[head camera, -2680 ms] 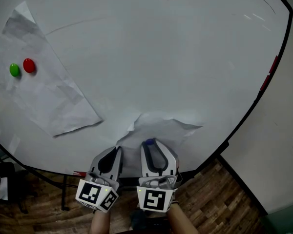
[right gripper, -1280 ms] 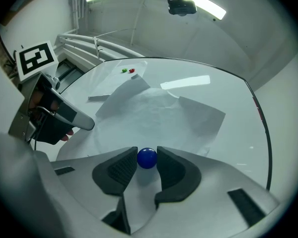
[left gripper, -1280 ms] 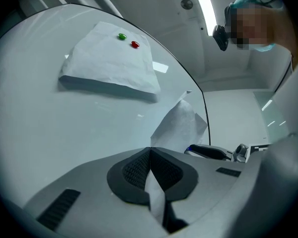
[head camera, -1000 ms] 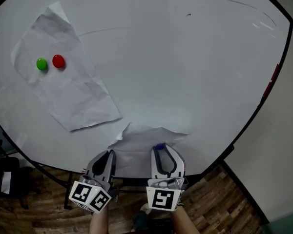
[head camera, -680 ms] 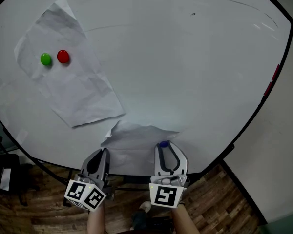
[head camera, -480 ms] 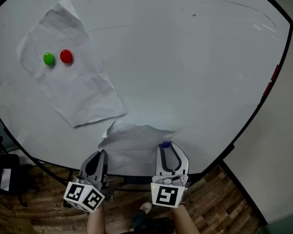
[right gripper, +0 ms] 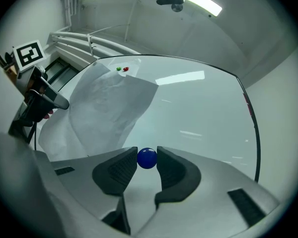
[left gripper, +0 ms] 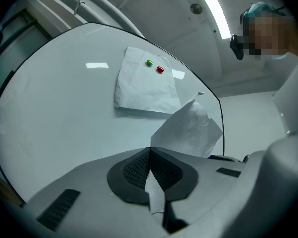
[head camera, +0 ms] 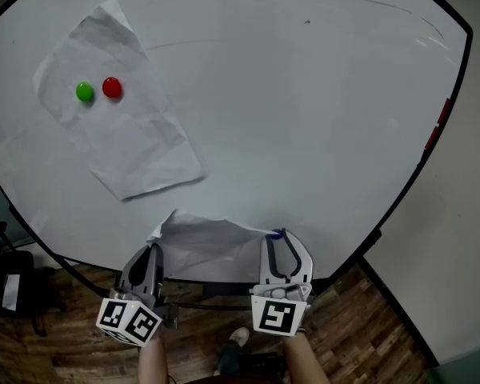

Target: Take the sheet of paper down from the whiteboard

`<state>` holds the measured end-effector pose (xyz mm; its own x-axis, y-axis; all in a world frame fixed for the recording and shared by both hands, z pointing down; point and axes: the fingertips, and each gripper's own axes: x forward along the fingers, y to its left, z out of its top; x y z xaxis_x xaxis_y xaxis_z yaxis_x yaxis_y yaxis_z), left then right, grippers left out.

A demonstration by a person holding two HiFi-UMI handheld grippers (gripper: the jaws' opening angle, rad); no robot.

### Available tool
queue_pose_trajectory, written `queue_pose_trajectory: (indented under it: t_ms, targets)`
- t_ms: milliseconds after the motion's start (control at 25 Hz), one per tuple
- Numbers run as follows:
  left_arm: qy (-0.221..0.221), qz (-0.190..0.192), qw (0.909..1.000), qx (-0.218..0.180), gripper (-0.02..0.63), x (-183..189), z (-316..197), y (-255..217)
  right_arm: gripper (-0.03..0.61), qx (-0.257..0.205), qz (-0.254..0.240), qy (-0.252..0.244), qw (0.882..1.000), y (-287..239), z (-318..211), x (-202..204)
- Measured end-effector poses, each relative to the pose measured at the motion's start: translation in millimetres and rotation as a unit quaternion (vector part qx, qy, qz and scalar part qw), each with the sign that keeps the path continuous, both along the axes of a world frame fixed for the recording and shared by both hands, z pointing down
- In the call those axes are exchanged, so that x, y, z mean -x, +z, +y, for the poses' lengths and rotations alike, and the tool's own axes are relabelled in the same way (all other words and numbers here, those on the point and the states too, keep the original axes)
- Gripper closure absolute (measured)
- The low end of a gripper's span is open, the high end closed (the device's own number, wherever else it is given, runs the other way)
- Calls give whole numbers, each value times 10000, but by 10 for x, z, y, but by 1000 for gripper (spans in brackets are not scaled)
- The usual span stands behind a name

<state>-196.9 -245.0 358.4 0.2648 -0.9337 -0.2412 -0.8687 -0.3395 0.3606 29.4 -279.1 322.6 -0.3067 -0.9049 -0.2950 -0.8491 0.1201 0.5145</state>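
My left gripper (left gripper: 149,155) has its jaws pressed shut on a corner of the loose sheet (head camera: 212,246). My right gripper (head camera: 280,242) clasps a blue magnet (right gripper: 147,158) between its jaws. The sheet hangs before the whiteboard's (head camera: 320,134) lower edge. Risk: a jerk tears the paper at the pinch, or the magnet snaps back onto the board.

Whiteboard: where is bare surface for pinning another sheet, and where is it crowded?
Bare: whiteboard's right half, between pinned sheet and black frame. Crowded: upper left, and bottom centre round the loose sheet in the left gripper.
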Motion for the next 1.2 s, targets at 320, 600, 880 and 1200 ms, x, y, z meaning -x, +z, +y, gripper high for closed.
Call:
queue_pose_trajectory:
  t_ms: [320,600,880,1200]
  targets:
    - [-234,36,9997,60,591,118,126,45,443,26,-106,-38,9999,17,87,-48]
    - [-212,0,9997,73,591,92,147,27,443,30,-131,-64,9999,0,122,-47]
    - [-214,34,9998,53,591,102,119,22,443,-20,-167,-53,9998,-30,99,-48]
    - [-179,40,9998,117,591,104,66,58,443,21,-137,-14,9999,-10,46,-53]
